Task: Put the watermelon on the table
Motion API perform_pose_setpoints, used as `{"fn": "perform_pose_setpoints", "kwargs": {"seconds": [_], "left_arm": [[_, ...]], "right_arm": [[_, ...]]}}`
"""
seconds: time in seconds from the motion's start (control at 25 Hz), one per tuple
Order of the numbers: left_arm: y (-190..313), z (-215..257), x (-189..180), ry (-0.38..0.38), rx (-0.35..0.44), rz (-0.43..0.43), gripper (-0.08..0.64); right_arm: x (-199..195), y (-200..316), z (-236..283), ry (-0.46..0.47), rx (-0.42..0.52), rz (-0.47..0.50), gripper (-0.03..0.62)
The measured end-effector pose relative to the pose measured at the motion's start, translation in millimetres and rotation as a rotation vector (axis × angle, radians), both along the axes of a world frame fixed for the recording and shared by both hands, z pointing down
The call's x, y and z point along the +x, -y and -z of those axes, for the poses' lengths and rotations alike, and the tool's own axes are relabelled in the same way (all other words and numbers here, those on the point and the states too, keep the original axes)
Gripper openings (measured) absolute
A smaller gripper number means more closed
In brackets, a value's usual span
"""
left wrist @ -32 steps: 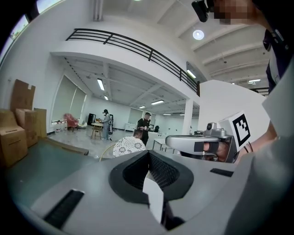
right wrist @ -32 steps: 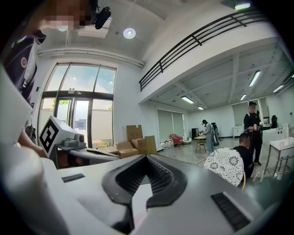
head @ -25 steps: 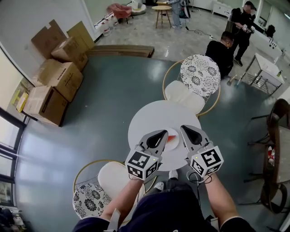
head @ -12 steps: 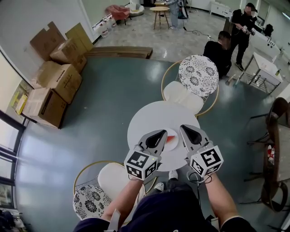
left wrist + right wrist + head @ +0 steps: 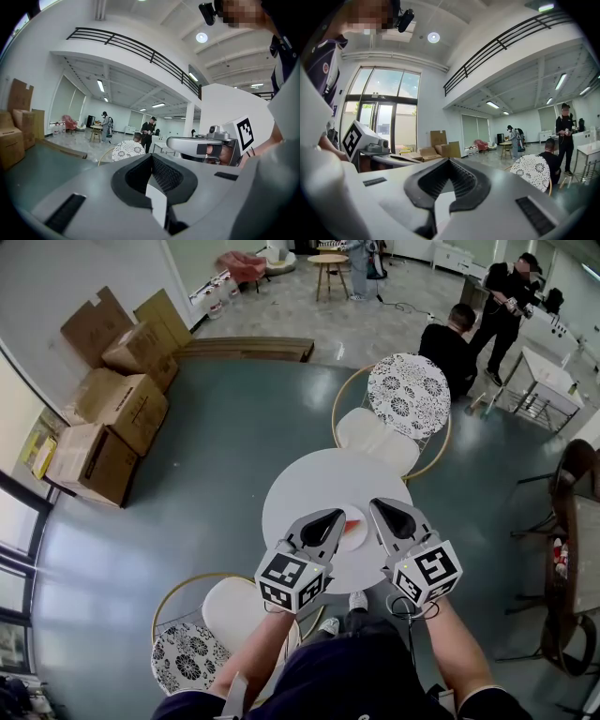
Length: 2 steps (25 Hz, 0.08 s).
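Nothing you can read right now. The cube (image 5: 289, 579) on your left gripper (image 5: 337, 515) and the cube (image 5: 428, 573) on your right gripper (image 5: 377, 506) show only black-and-white square patterns, and any print on the cardboard boxes (image 5: 103, 418) is too small to make out.

The watermelon (image 5: 352, 524) is a small red slice, long and thin. It lies flat on a little white plate (image 5: 361, 538). Only part of the slice shows, so its full shape is hard to tell. The plate sits on the table (image 5: 309, 484), close to the near edge. The table is round and white, with a smooth top.
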<state>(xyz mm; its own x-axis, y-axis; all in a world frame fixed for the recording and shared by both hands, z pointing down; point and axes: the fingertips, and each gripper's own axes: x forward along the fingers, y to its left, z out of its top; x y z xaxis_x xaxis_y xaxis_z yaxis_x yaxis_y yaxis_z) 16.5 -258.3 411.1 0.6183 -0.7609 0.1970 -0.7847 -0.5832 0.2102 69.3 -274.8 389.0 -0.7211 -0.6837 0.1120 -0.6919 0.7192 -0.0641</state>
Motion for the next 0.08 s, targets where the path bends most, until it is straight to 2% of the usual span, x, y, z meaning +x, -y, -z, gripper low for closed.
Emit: {"fn": "perform_pose_setpoints", "kwargs": {"seconds": [0.08], "left_arm": [[-1.2,0.8,2.6,0.001,0.0,0.001,0.006]], "right_arm": [[2.5,-1.5,0.9,0.003,0.0,0.004,0.003]]}}
